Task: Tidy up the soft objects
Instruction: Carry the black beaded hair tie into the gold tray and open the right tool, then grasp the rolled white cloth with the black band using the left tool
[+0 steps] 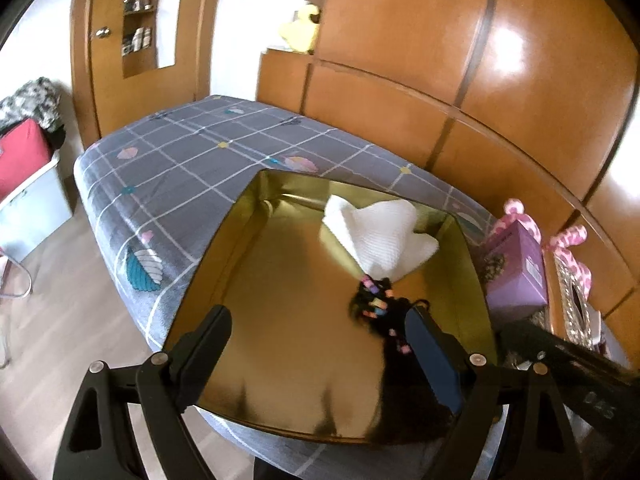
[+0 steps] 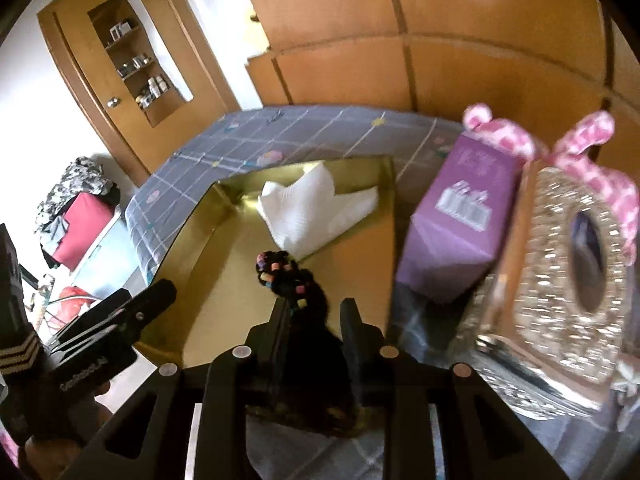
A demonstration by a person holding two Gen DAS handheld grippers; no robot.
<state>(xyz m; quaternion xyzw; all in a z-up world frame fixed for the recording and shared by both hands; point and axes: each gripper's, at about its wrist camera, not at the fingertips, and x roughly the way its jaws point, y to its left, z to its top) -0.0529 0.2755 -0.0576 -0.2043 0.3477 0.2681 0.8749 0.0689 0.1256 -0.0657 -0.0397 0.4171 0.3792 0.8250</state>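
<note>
While hovering over the gold tray (image 1: 208, 264), the left gripper (image 1: 320, 340) has its jaws wide apart, nothing between them. Tray sits on the grey checked bedsheet (image 1: 180, 160). Far left of the room: red bag (image 1: 20, 156) on a white bin. Inside the tray, toward its far side, a white folded cloth (image 1: 380, 236) lies loose. Just nearer than the cloth, a black hair tie bundle with coloured beads (image 2: 280, 276) hangs over the tray floor; right gripper (image 2: 314, 316) has its jaws clamped on the dark lower part, beaded end sticking out forward. Right of the tray, touching the sheet: purple box (image 2: 460, 216), then a glittery silver tissue box (image 2: 560, 280), pink spotted plush (image 2: 592, 160) behind both. Wooden wardrobe (image 1: 440, 60) behind the bed.
</note>
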